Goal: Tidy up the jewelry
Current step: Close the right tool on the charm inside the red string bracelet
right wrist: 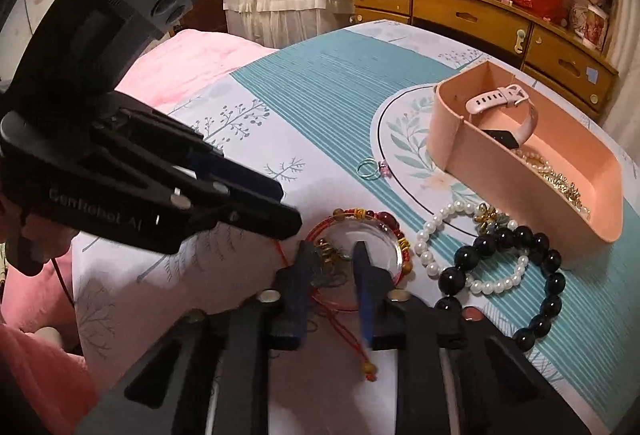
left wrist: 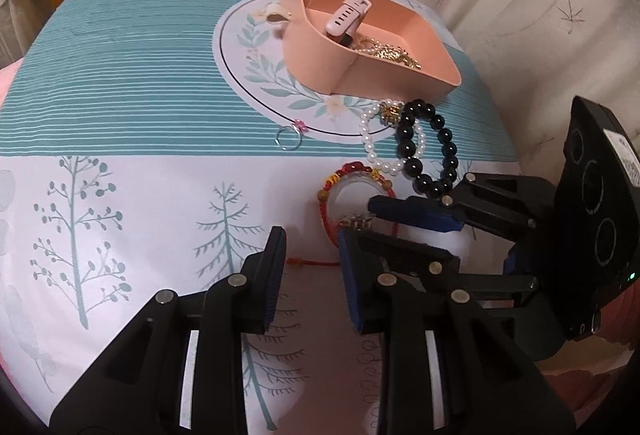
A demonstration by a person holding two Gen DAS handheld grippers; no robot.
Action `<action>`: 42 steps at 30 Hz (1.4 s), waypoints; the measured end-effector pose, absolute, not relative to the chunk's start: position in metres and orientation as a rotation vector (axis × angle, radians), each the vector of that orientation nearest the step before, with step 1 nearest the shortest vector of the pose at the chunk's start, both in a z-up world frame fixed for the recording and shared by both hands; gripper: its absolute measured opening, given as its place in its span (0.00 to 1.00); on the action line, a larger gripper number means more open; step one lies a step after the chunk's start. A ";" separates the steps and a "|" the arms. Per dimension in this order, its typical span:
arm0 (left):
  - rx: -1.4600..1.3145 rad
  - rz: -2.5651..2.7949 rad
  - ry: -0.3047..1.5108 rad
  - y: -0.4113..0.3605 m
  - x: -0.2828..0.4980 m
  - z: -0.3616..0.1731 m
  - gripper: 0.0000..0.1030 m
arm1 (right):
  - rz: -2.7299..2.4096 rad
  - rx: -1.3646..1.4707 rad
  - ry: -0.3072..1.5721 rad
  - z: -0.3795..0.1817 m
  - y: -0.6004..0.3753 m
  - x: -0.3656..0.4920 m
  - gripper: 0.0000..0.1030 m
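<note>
On a bed spread with a teal-and-white tree-print cloth [left wrist: 140, 75], the jewelry sits in a loose group near the right side. A pink tray [left wrist: 416, 75] with a divider stands farthest back; its far compartment holds a white smartwatch [left wrist: 346, 15] and its near compartment a gold chain [left wrist: 390, 53]. Just in front of the tray a pearl bracelet [left wrist: 370, 147] and a black bead bracelet [left wrist: 440, 139] overlap, touching each other. To their left, apart from them, lies a small ring with a pink stone [left wrist: 290, 137]. Nearest of all is a red cord bracelet [right wrist: 360, 223] wound around a clear bangle [right wrist: 384, 235]. The right gripper [right wrist: 332, 255] points down at this pair, its jaws a little apart and straddling the gold charm and cord at the bangle's near edge; whether the pads actually press on the cord cannot be told. The left gripper [left wrist: 312, 239] hovers just beside it on the left, its jaws apart with nothing between them but cloth and a stray end of red cord.
</note>
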State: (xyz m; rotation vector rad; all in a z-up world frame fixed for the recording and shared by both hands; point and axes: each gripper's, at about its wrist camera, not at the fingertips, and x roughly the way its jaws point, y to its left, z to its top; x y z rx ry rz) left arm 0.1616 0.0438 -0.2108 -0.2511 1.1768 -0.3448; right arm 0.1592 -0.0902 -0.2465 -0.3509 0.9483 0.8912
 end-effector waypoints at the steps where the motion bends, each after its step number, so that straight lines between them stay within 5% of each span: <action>1: -0.249 -0.348 1.178 0.042 0.162 -0.211 0.24 | 0.889 -0.344 0.956 -0.247 -0.091 0.160 0.18; 42: -0.284 -0.378 1.174 0.022 0.179 -0.220 0.24 | 0.828 0.048 1.151 -0.253 -0.135 0.194 0.17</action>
